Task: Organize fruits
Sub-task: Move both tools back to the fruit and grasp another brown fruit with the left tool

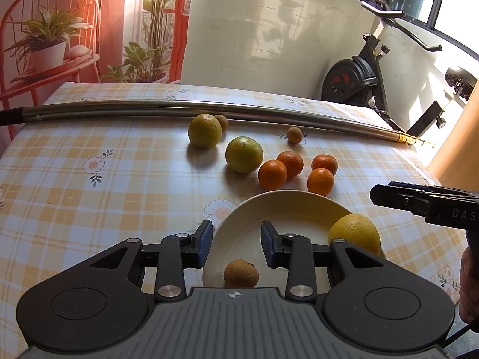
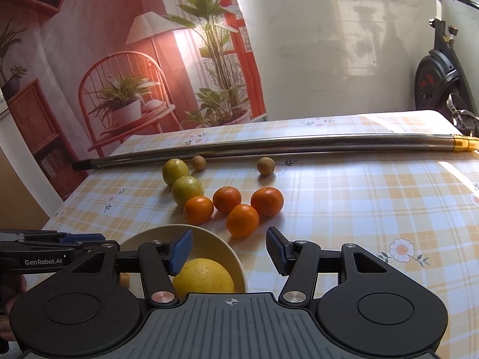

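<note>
Both the left gripper (image 1: 236,246) and right gripper (image 2: 229,251) are wide open and empty. Risk: a jaw clipping the bowl (image 1: 287,206) near the table's (image 1: 89,209) front edge, or nudging the round tangerines (image 2: 242,220) so they roll

Both grippers hang side by side with fingers pointing forward, the left gripper (image 1: 236,245) parted moderately and empty, the right gripper (image 2: 229,249) spread wider and also empty, a hand (image 1: 470,287) behind it.

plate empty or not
Not empty: the plate holds a yellow fruit and a small brown fruit.
</note>
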Demonstrator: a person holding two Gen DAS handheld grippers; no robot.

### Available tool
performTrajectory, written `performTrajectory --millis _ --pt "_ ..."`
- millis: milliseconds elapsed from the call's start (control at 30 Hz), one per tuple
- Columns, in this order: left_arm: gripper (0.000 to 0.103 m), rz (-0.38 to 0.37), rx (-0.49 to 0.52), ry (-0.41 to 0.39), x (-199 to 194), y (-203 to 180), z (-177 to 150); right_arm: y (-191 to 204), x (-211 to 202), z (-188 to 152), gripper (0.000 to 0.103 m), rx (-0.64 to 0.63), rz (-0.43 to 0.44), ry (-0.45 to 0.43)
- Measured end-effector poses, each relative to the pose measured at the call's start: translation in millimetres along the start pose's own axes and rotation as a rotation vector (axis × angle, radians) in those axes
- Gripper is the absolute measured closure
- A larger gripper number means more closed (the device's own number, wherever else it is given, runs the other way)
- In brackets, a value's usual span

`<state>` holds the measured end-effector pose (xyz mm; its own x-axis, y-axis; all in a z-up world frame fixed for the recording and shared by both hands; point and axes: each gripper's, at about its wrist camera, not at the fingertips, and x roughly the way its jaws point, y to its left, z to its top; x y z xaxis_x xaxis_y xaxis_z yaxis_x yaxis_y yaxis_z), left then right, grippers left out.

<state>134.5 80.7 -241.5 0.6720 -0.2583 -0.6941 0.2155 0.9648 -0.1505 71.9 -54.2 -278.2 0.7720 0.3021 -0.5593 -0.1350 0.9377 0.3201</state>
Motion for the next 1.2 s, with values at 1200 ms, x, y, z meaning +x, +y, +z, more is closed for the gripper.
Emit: performTrajectory --millis 1200 --pt "0.067 -0.026 -0.132 0.07 86.3 29.3 139.4 -60.6 41.1 48.6 0.051 0.07 -0.08 -0.049"
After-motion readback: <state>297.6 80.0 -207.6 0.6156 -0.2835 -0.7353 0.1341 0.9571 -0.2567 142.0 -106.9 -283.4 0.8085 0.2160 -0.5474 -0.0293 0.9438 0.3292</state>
